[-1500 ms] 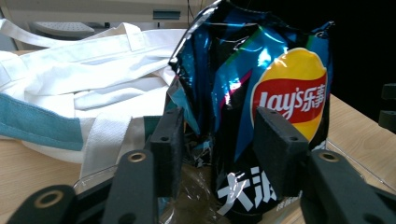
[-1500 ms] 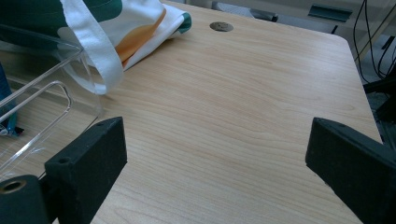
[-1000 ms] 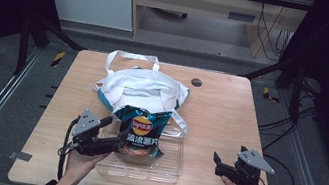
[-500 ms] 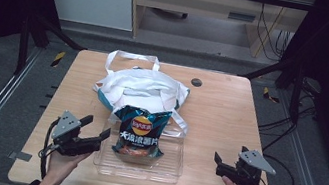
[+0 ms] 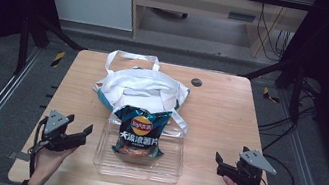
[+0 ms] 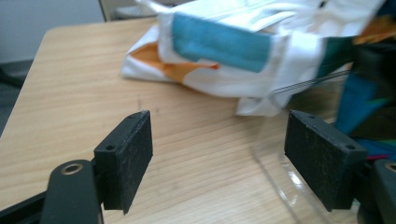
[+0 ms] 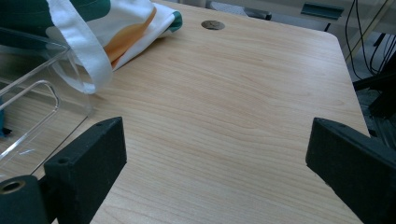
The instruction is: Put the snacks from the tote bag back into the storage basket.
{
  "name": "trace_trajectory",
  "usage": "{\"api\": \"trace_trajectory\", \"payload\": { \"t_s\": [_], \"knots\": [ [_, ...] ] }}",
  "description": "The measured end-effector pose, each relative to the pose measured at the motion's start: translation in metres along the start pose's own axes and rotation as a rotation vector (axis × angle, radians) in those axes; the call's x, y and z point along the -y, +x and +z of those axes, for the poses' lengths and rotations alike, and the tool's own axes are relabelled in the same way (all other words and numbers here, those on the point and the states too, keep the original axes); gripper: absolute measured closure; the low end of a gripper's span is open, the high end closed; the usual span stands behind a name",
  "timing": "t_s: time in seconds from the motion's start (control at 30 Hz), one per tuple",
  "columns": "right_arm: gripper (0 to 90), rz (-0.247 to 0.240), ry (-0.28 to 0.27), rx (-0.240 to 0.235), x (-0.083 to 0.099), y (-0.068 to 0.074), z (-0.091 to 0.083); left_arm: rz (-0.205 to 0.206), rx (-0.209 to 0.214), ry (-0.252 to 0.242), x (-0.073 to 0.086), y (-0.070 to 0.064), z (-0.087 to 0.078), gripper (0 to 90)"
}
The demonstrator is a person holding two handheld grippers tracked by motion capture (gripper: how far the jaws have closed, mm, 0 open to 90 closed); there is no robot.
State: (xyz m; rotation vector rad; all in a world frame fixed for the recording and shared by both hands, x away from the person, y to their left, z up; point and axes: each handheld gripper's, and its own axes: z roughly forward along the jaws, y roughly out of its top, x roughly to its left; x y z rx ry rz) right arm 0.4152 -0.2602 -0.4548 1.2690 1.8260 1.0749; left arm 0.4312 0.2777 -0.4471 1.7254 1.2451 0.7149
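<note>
A dark blue chip bag (image 5: 139, 131) leans in a clear plastic tray (image 5: 105, 159) at the table's front middle, its top resting against a white tote bag (image 5: 140, 88) behind it. My left gripper (image 5: 82, 134) hovers left of the tray, open, with nothing between its jaws; its own view shows the tray's corner (image 6: 275, 163), the tote bag (image 6: 243, 51) and the chip bag's edge (image 6: 359, 100) ahead. My right gripper (image 5: 219, 165) rests open near the front right, apart from the tray, and its view shows the tray wall (image 7: 32, 98) and a tote strap (image 7: 81, 51).
The wooden table (image 5: 230, 113) has a round cable hole (image 5: 196, 82) at the back, also seen as the hole (image 7: 213, 24) in the right gripper view. Bare wood lies right of the tray. Dark floor and metal rails flank the table.
My left gripper let go of the chip bag and drew back to the left, away from the tray. The chip bag stays leaning in the tray. The right gripper has not moved.
</note>
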Motion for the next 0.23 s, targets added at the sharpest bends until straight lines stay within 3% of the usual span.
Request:
{"api": "trace_trajectory", "payload": {
  "t_s": [0.13,0.23],
  "knots": [
    [5.3,0.001,0.006,0.007,0.0007,-0.0023,0.0013,-0.027,-0.001,0.024,0.0018,0.0051,0.0076,23.1],
    [5.3,0.004,0.012,0.014,0.0011,-0.0039,0.0016,0.003,-0.004,0.037,0.0023,0.0025,0.0103,22.9]
  ]
}}
